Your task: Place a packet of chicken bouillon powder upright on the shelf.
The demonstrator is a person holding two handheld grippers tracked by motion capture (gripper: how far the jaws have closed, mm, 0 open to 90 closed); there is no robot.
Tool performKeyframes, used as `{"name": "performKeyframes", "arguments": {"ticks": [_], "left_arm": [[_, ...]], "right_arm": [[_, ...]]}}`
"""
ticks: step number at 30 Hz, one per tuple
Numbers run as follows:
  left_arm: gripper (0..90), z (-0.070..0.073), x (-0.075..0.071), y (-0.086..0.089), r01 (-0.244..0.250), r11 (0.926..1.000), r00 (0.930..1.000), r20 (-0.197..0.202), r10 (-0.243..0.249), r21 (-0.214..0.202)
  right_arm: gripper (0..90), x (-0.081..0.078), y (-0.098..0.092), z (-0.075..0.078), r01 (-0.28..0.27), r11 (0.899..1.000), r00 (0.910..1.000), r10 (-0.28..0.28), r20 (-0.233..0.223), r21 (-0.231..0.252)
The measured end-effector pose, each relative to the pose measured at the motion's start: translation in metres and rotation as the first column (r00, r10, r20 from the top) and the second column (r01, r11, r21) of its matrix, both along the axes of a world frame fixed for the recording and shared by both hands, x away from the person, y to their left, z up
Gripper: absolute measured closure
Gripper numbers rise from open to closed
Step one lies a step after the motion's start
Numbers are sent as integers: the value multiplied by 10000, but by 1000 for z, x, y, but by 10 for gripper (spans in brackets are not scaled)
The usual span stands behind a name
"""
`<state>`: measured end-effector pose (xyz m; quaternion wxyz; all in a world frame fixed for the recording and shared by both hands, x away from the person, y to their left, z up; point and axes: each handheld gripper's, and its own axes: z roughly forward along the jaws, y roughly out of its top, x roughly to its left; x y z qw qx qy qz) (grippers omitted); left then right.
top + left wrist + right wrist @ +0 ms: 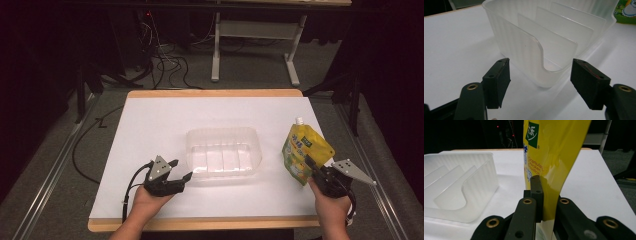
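The right gripper (pixel 314 172) pinches the bottom edge of the yellow pouch (pixel 302 152), held upright, with the clear divided bin (pixel 224 154) off to its left on the desk (pixel 150 120), its near corner between the left gripper's (pixel 181 170) wide-open jaws.

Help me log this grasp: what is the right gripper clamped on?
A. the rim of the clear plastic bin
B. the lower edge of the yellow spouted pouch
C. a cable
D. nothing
B: the right gripper has its jaws pinched on the bottom edge of the yellow pouch, held upright beside the clear bin.
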<state>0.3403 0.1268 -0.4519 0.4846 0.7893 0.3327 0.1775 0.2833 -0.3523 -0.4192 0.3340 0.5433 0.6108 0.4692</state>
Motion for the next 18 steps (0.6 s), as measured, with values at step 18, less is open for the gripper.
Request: {"name": "performKeyframes", "arguments": {"ticks": [18], "left_arm": [[343,0,0,0,41,10000,10000,-15,-41,-14]], "right_arm": [[900,-1,-2,2,20,9994,9999,-26,158,344]]}}
